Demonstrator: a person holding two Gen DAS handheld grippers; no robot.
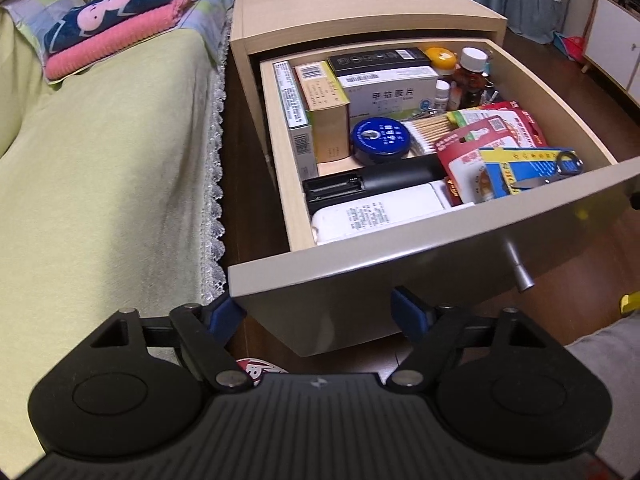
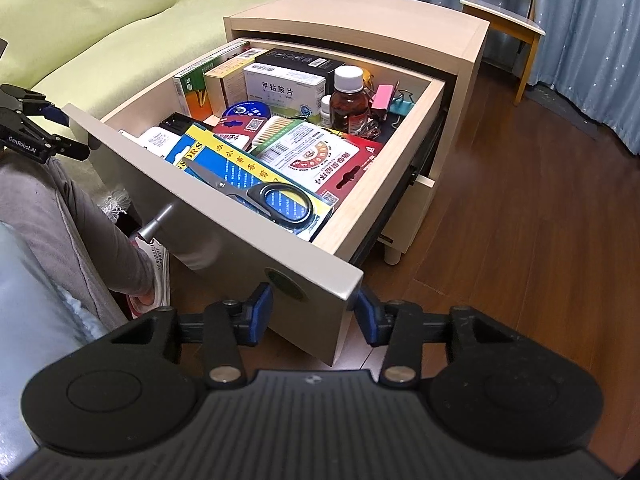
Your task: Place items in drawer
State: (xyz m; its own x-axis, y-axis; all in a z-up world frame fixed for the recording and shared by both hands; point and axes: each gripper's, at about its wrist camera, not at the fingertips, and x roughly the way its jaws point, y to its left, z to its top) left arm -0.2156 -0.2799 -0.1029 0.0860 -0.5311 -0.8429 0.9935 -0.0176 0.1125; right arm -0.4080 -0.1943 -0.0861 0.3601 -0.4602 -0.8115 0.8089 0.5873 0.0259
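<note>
Drawer: pulled out of nightstand, packed with boxes, bottles, scissors pack | Left gripper: jaws wide apart, empty, at drawer front's left corner | Right gripper: jaws wide apart, empty, straddling front's right corner.

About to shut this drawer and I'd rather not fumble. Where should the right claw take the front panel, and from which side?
Take the bar handle on the drawer front, coming straight at the panel from outside. It juts clear of the flat face, leaving room for fingers either side. The right claw is open, at the panel's right corner.
</note>
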